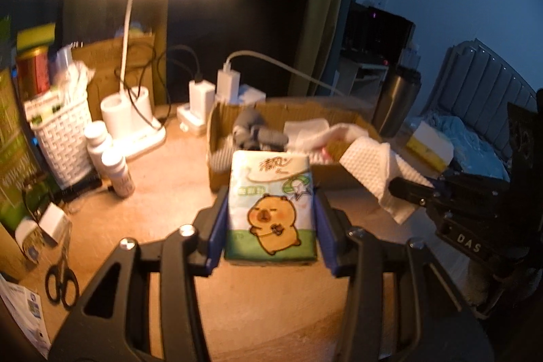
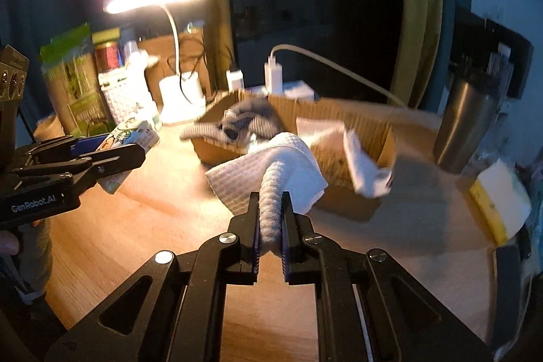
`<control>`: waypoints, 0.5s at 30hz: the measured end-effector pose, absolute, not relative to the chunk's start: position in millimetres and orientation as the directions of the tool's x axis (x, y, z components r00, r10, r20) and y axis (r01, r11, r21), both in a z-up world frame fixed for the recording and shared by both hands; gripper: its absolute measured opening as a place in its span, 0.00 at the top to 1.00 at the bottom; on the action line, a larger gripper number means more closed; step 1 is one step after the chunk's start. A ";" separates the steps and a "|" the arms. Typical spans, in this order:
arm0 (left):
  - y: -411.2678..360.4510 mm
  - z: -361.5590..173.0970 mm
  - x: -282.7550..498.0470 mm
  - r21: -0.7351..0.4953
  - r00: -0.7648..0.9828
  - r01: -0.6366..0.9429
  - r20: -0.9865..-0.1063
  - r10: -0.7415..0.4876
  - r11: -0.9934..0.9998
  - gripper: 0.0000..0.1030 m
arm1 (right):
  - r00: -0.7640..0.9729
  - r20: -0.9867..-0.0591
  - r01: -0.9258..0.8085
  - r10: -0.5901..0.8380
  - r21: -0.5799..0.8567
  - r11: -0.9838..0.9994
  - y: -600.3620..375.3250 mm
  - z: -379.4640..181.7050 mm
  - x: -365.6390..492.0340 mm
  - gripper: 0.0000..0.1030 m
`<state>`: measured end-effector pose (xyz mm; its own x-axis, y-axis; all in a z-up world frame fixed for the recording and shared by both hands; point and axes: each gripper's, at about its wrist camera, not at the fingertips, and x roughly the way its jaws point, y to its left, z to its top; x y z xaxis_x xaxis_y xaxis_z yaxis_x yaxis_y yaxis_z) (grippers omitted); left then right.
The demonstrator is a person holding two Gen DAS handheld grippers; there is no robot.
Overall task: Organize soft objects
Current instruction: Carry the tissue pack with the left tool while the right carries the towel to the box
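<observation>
Your left gripper (image 1: 271, 209) is clamping a tissue pack (image 1: 270, 202) with a cartoon capybara on it, just above the desk (image 1: 176, 165). Your right gripper (image 2: 270, 226) is pinching a white waffle-textured cloth (image 2: 268, 175) — it's draping ahead of the cardboard box (image 2: 356, 192). What's lying inside the box is blurring out — greyish fabric, hard to say more.

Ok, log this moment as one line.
left gripper: shut on tissue pack | right gripper: shut on white cloth | cardboard box: holds soft items

Glossy plastic tissue pack (image 1: 269, 209); waffle-textured cloth (image 2: 271, 172); corrugated cardboard box (image 2: 359, 131); smooth wood table (image 2: 142, 226)
</observation>
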<state>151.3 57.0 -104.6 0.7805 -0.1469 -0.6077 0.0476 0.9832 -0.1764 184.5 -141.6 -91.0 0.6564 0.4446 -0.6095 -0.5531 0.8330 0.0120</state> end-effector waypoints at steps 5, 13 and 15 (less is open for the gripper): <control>56.0 -85.4 156.6 -0.173 0.808 0.062 -0.570 -0.151 0.983 0.54 | 0.685 -0.577 -0.550 0.445 -0.008 0.835 -140.5 -72.1 186.3 0.89; 48.9 -63.2 168.4 -0.173 0.830 0.091 -0.531 -0.171 0.981 0.54 | 0.700 -0.554 -0.553 0.451 -0.021 0.833 -143.2 -54.1 188.0 0.89; 46.7 -57.1 172.8 -0.177 0.835 0.099 -0.521 -0.179 0.979 0.54 | 0.711 -0.542 -0.548 0.447 -0.030 0.836 -144.7 -47.5 189.0 0.89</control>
